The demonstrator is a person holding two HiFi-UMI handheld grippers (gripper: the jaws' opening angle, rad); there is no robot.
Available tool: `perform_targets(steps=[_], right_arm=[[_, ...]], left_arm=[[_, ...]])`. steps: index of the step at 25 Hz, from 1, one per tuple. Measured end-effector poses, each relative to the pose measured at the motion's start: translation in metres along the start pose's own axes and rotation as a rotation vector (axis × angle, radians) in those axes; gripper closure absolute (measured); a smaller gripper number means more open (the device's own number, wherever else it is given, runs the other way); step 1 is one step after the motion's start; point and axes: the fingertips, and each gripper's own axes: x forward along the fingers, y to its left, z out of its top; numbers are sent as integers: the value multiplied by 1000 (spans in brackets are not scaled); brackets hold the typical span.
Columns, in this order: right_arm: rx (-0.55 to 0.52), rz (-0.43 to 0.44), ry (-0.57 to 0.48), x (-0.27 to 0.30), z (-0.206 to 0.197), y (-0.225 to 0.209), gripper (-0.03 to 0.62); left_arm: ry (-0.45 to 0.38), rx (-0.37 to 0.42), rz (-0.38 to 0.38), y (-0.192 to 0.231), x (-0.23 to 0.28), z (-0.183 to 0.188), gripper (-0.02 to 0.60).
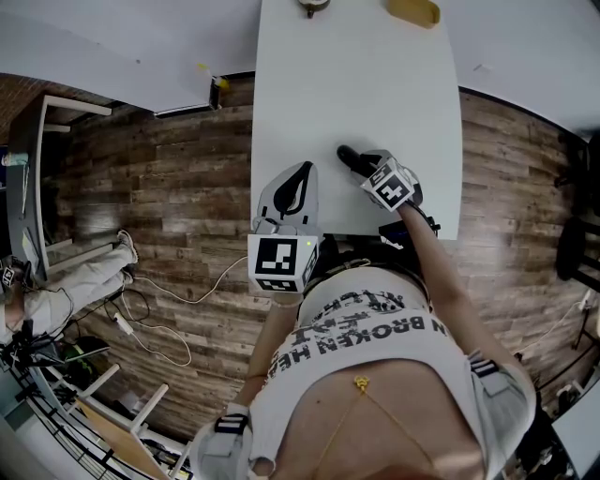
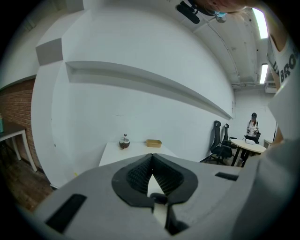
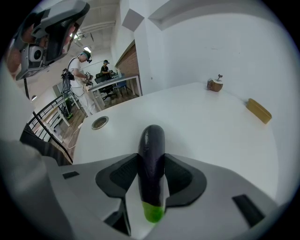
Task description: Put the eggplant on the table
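Observation:
The eggplant (image 3: pixel 152 140) is dark purple with a green stem end and lies lengthwise between the jaws of my right gripper (image 3: pixel 151 160), which is shut on it. In the head view the eggplant (image 1: pixel 345 154) sticks out past the right gripper (image 1: pixel 362 168) over the near part of the white table (image 1: pixel 356 75). Whether it touches the tabletop I cannot tell. My left gripper (image 1: pixel 304 170) hangs over the table's near left edge. Its jaws (image 2: pixel 151 159) meet at the tips with nothing between them.
A brown coconut-like object (image 1: pixel 312 6) and a flat yellow tray (image 1: pixel 413 11) stand at the table's far end. A round grommet (image 3: pixel 99 123) is set into the tabletop. Wooden floor (image 1: pixel 169 187) with cables (image 1: pixel 150 319) lies to the left. People (image 3: pixel 79 70) stand at a far desk.

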Motion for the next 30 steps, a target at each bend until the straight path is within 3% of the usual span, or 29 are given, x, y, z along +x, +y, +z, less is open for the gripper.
perform_targets(steps=[16, 30], right_arm=[[5, -9, 10, -2, 2, -4, 356], [-11, -17, 3, -8, 4, -5, 342]], left_arm=[[3, -2, -8, 1, 0, -2, 577], [4, -2, 1, 2, -3, -3, 577]])
